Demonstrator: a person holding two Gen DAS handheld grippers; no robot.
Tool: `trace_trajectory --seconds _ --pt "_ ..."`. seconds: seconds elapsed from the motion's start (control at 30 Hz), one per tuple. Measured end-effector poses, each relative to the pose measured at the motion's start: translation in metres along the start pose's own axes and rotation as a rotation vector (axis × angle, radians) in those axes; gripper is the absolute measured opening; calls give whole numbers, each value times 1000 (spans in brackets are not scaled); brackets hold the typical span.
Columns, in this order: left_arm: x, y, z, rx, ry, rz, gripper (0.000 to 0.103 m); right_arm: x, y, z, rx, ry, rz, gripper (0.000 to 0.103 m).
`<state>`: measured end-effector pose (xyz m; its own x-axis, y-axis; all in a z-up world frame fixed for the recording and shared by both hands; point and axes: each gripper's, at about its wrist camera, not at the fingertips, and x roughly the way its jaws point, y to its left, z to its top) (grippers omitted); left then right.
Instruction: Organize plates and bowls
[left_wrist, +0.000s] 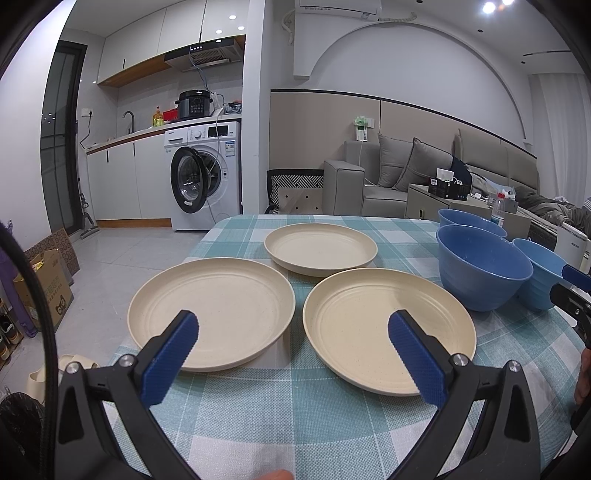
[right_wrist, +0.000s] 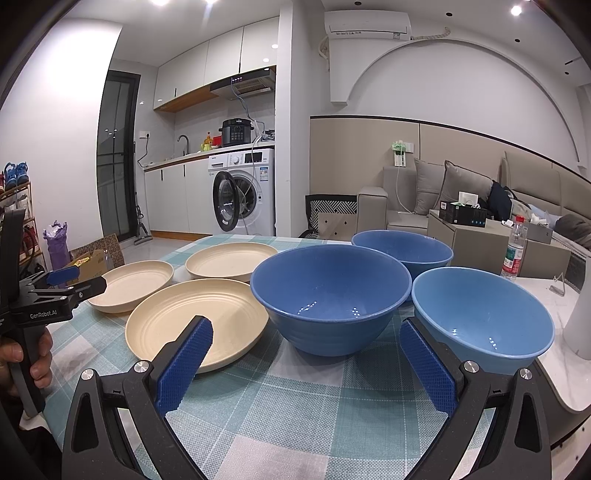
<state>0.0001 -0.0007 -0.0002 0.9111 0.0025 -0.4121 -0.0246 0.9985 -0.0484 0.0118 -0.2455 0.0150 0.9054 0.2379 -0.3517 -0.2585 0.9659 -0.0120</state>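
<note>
Cream plates (left_wrist: 212, 314) at ten o'clock, blue bowls (right_wrist: 330, 295) at two o'clock on checked tabletop (right_wrist: 303, 406); left claw (left_wrist: 293, 332) and right claw (right_wrist: 306, 343) both gape wide, empty.

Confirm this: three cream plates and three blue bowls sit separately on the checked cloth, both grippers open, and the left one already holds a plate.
One thing is wrong: the left gripper holds nothing. The left wrist view shows its jaws open above the cloth, clear of both near plates. The rest stands.
</note>
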Motion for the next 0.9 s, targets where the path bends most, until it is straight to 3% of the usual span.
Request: trace_trajectory --seconds 0.9 --pt "3 -2 1 27 10 10 103 -2 -1 1 -4 3 -2 103"
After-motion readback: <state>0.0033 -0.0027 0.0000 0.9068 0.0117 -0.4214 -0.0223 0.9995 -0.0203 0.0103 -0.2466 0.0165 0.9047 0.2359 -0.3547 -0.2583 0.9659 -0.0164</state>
